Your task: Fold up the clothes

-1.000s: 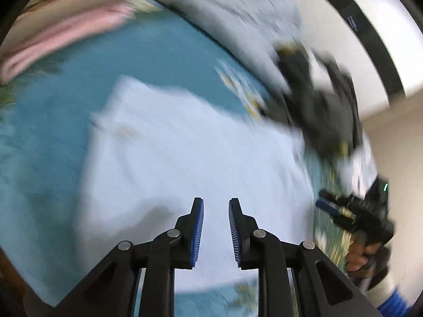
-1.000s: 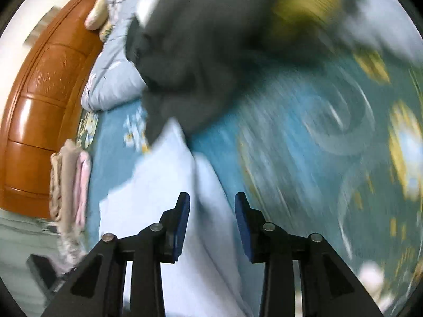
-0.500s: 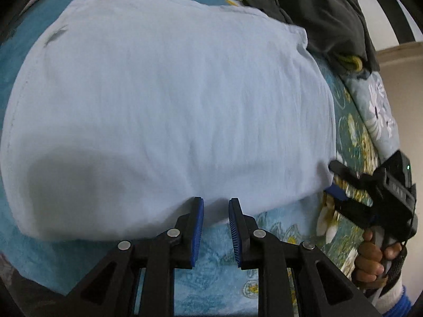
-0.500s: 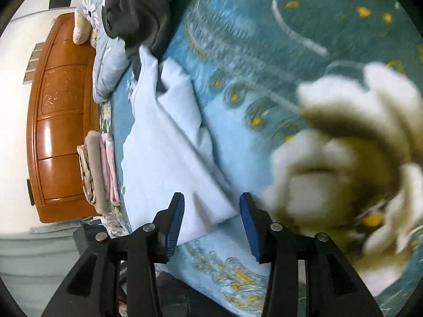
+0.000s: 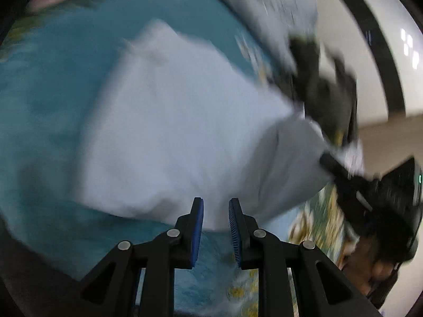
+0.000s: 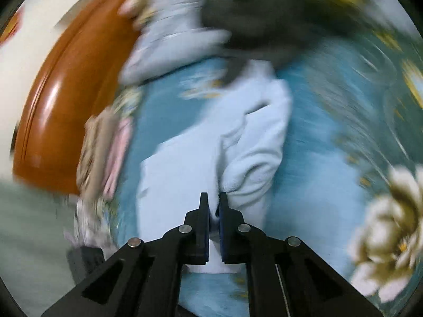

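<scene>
A pale blue-white garment [image 5: 171, 132] lies spread on the teal flowered bedspread [image 5: 47, 84]. My left gripper [image 5: 216, 208] hovers over its near edge, open by a narrow gap with nothing pinched. In the right wrist view my right gripper [image 6: 213, 203] is shut on a bunched fold of the garment [image 6: 248, 163]. The left wrist view shows the right gripper [image 5: 327, 161] lifting the garment's right edge off the bed. Both views are blurred by motion.
A dark grey garment [image 5: 327, 92] lies heaped beyond the white one, also [image 6: 264, 13]. A light blue pillow [image 6: 169, 31] and a folded pink and beige stack [image 6: 105, 153] sit by the wooden headboard [image 6: 66, 92]. A hand [image 5: 370, 264] holds the right gripper.
The right gripper's jaws have closed on the garment's edge and raised it into a fold. The left gripper has drawn back from the hem, so more of the bed shows.
</scene>
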Demonstrator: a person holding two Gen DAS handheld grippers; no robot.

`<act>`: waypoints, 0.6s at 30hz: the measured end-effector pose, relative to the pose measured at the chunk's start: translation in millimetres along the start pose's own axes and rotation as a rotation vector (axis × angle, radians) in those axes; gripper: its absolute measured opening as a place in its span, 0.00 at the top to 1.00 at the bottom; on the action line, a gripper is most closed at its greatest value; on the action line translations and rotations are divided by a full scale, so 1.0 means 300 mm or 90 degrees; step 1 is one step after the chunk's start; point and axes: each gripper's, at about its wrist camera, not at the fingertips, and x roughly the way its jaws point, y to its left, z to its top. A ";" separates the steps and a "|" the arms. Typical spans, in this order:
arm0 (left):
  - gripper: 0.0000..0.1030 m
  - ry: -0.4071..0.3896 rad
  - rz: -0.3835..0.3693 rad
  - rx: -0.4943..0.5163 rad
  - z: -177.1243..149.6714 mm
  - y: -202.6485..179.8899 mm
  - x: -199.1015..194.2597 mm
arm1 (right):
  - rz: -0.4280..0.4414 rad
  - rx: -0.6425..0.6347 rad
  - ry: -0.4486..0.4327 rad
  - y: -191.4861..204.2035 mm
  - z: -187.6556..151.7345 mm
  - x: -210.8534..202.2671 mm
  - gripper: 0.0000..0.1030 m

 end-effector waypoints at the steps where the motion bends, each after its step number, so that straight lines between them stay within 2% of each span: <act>1: 0.78 -0.030 0.006 -0.017 0.008 0.035 -0.048 | 0.017 -0.047 0.008 0.081 -0.011 0.013 0.96; 4: 0.78 -0.091 0.002 -0.077 0.013 0.150 -0.155 | 0.098 -0.182 0.057 0.309 -0.097 0.081 0.96; 6: 0.78 -0.106 -0.003 -0.111 0.005 0.211 -0.188 | 0.149 -0.221 0.096 0.381 -0.169 0.136 0.96; 8: 0.78 -0.096 0.001 -0.121 -0.016 0.232 -0.168 | 0.137 -0.235 0.132 0.408 -0.209 0.212 0.96; 12: 0.78 -0.073 0.008 -0.129 -0.040 0.263 -0.133 | 0.086 -0.192 0.213 0.402 -0.226 0.383 0.93; 14: 0.75 -0.063 0.009 -0.122 -0.032 0.265 -0.122 | 0.107 -0.187 0.247 0.406 -0.240 0.409 0.82; 15: 0.72 -0.061 0.007 -0.119 -0.026 0.261 -0.119 | 0.129 -0.187 0.256 0.405 -0.244 0.402 0.66; 16: 0.70 -0.063 0.005 -0.116 -0.021 0.254 -0.117 | 0.149 -0.190 0.252 0.407 -0.240 0.379 0.58; 18: 0.65 -0.074 0.002 -0.110 -0.006 0.254 -0.130 | 0.163 -0.190 0.225 0.385 -0.218 0.326 0.58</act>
